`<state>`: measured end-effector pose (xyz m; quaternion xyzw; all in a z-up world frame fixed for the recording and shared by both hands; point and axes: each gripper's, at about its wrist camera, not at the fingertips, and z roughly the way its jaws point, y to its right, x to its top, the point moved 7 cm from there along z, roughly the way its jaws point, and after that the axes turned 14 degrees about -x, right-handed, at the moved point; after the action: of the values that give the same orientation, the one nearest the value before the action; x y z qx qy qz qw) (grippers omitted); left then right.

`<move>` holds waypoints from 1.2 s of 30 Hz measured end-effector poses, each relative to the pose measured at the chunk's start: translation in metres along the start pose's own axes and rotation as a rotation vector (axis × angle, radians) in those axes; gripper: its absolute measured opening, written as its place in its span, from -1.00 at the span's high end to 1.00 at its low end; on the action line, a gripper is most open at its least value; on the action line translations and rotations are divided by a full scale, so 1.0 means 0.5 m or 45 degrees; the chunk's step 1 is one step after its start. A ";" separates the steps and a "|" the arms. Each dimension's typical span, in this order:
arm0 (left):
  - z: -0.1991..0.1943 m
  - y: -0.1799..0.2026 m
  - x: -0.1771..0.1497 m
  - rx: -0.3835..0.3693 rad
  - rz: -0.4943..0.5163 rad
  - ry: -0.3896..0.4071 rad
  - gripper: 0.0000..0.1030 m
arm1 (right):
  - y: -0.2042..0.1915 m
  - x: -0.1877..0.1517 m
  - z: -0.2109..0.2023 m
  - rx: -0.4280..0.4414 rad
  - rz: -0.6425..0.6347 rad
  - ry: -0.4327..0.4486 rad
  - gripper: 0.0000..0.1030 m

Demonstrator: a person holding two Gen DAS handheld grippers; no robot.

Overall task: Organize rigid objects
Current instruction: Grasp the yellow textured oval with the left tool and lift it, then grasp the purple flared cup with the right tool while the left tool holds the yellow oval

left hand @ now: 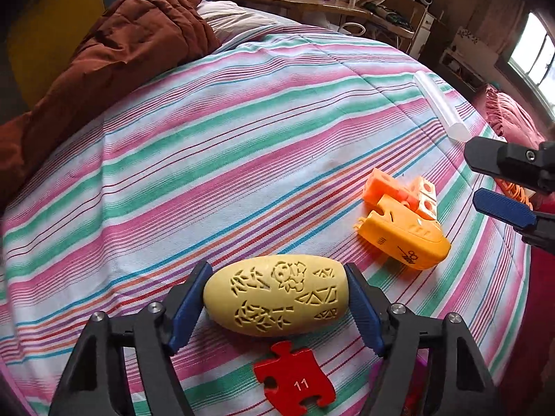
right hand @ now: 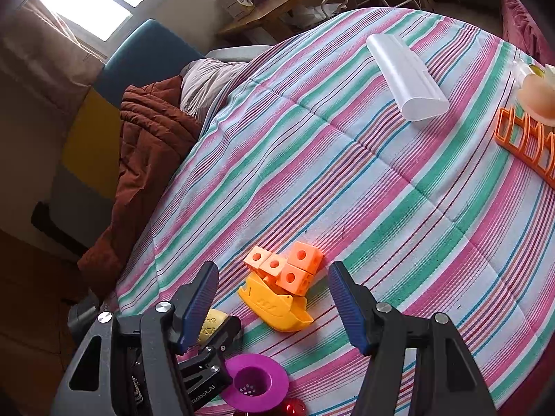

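My left gripper (left hand: 275,296) is shut on a pale yellow carved egg-shaped object (left hand: 275,294), held just over the striped bedspread (left hand: 208,159). A red puzzle piece marked 11 (left hand: 295,379) lies under it. An orange boat-shaped toy (left hand: 404,239) and linked orange cubes (left hand: 402,190) lie to the right. My right gripper (right hand: 274,298) is open and empty, its jaws either side of the boat (right hand: 277,306) and cubes (right hand: 288,267). The right gripper also shows at the right edge of the left wrist view (left hand: 485,182). The yellow object's end (right hand: 212,326) shows lower left.
A white translucent case (right hand: 406,76) lies farther across the bed. An orange rack (right hand: 523,138) with a peach object (right hand: 537,97) sits at far right. A purple funnel-like cup (right hand: 255,383) is near me. A brown quilt (left hand: 114,48) lies piled at the left.
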<state>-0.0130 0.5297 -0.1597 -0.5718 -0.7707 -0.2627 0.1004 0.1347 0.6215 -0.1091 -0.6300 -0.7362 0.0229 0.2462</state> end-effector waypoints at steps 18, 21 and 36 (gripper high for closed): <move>-0.217 -0.102 -0.260 0.311 -0.369 0.295 -0.47 | 0.009 -0.013 0.029 -0.010 0.017 -0.099 -0.29; -0.210 -0.083 -0.305 0.376 -0.283 0.324 -0.48 | 0.003 -0.019 0.024 0.024 0.008 -0.108 -0.29; -0.196 -0.086 -0.303 0.397 -0.213 0.408 -0.49 | -0.078 -0.088 -0.035 0.191 -0.247 -0.140 -0.07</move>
<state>-0.0181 0.3444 -0.1589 -0.4346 -0.8208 -0.2354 0.2866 0.1095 0.5675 -0.0947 -0.5333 -0.8023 0.0883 0.2530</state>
